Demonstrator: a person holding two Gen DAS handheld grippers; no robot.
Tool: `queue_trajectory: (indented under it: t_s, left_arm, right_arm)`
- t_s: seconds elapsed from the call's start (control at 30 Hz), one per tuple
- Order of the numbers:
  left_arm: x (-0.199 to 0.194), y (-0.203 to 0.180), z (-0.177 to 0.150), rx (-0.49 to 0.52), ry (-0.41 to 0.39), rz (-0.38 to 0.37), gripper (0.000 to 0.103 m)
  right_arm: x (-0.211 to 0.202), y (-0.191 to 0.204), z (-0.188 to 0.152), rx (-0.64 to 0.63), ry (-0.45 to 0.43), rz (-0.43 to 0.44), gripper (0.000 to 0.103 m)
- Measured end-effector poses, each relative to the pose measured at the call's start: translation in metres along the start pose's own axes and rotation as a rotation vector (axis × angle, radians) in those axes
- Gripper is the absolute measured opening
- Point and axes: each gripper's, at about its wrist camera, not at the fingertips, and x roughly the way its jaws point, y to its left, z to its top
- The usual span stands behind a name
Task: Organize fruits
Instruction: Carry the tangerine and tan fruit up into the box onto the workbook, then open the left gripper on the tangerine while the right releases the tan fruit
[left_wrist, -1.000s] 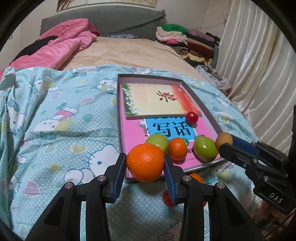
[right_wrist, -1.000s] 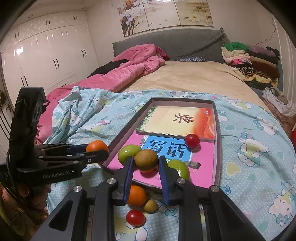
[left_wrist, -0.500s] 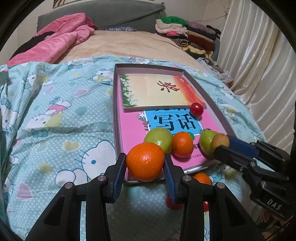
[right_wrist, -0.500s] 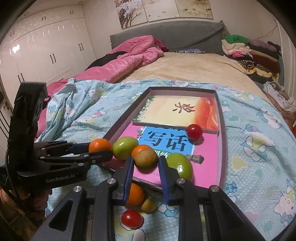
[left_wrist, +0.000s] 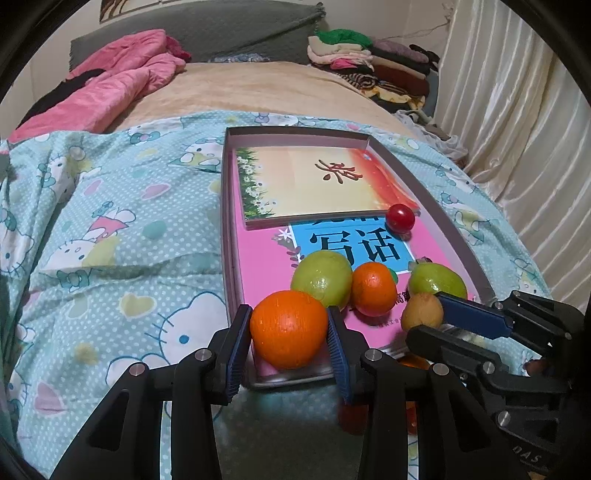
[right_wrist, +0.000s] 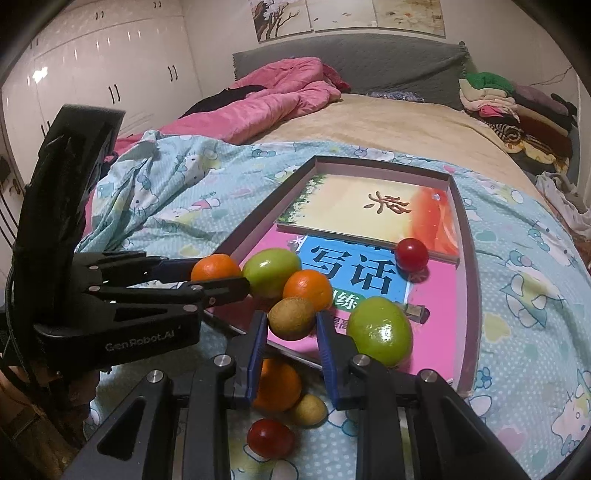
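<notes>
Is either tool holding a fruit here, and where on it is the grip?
Yes, both. The left tool clamps an orange across its two sides. The right tool clamps a brown kiwi the same way, above the tray.

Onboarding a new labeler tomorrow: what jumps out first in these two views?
Two fruits held up at once: the left tool is shut on a big orange, the right tool on a brown kiwi, both at the near end of the tray. Inside the tray, on books, lie two green fruits, a small orange and a red tomato. More fruit waits on the cartoon-cat bedsheet below the tools.
</notes>
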Motion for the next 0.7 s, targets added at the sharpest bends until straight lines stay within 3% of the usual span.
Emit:
queue_trajectory:
  t_s: [0.7]
  left_arm:
    - [0.004, -0.003, 0.001, 0.019, -0.002, 0.016, 0.041]
  right_arm:
    - [0.011, -0.005, 0.0, 0.023, 0.037, -0.017, 0.028]
